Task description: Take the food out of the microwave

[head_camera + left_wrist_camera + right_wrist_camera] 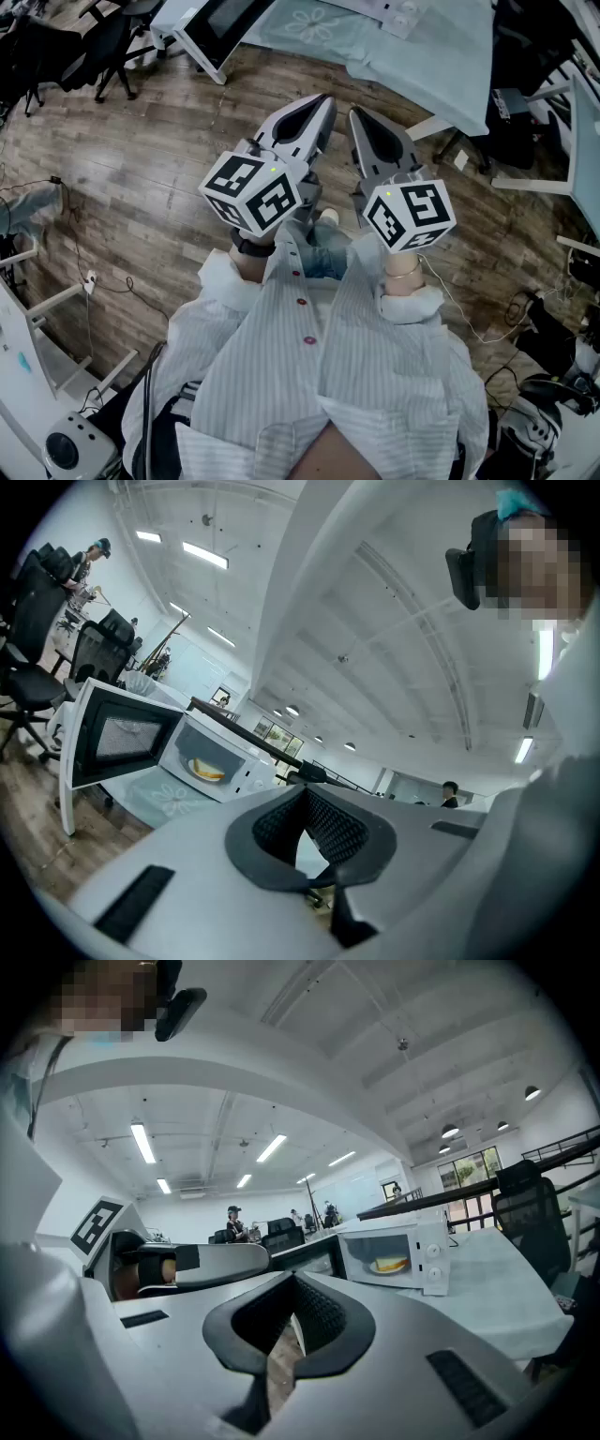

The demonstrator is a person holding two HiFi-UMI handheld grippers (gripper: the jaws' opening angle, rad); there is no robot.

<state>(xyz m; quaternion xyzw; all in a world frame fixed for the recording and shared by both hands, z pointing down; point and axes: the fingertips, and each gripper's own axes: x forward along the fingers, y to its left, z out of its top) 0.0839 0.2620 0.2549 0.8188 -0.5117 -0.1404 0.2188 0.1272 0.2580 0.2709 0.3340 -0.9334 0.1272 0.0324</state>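
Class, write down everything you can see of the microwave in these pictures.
The microwave is a white box, plastic or painted metal by its look. It stands upright on a pale cloth with a flower print. Its door, white-framed with a dark window, hangs wide open. Two round knobs sit on its front panel. Inside lies yellowish food on a plate.

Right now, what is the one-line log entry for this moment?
microwave door open | food inside | left gripper shut, empty | right gripper shut, empty
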